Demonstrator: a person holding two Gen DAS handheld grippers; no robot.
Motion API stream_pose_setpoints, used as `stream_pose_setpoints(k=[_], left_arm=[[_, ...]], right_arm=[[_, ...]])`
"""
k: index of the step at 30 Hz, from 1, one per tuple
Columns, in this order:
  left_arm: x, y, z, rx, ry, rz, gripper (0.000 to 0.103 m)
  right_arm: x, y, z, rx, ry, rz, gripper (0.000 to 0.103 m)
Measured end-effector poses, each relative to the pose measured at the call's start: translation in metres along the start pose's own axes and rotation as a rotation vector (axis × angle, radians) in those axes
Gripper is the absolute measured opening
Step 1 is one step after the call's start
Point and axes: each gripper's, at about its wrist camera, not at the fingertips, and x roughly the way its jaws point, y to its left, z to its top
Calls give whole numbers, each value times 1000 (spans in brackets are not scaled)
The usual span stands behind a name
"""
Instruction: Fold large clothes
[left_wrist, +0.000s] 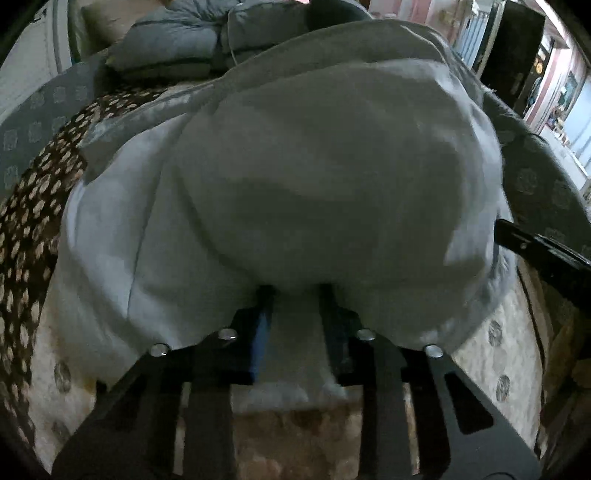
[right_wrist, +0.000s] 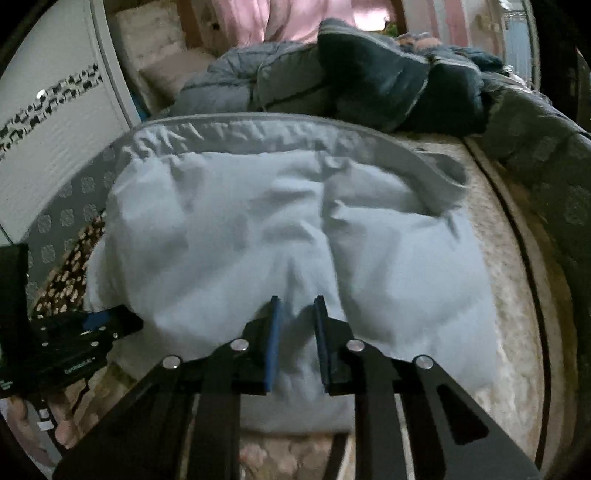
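Right wrist view: we see pale blue garment (right_wrist: 288, 236) spread on bed (right_wrist: 517, 295); right gripper (right_wrist: 297, 306) and left gripper (left_wrist: 295, 291) each pinch its near hem. Soft, light, floppy; we'd hold hem corners.

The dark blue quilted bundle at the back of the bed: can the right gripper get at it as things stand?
Probably not right now. The right gripper has pale blue garment cloth between its jaws, and that garment lies between it and the quilted bundle behind.

Black hand-held gripper (right_wrist: 297, 306), blue pads (right_wrist: 274, 343), silver screws (right_wrist: 239, 345).
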Motion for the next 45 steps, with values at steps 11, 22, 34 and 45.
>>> stream_pose_setpoints(k=[11, 22, 34, 45], left_arm=[[74, 24, 82, -111, 145, 51, 1], [108, 58, 130, -175, 232, 47, 3], [42, 36, 100, -150, 99, -90, 4], [128, 34, 155, -199, 232, 49, 1]], right_arm=[[101, -15, 61, 13, 145, -76, 8], [154, -39, 103, 46, 245, -131, 0], [71, -34, 79, 111, 44, 143, 6], [161, -13, 105, 94, 210, -22, 0]])
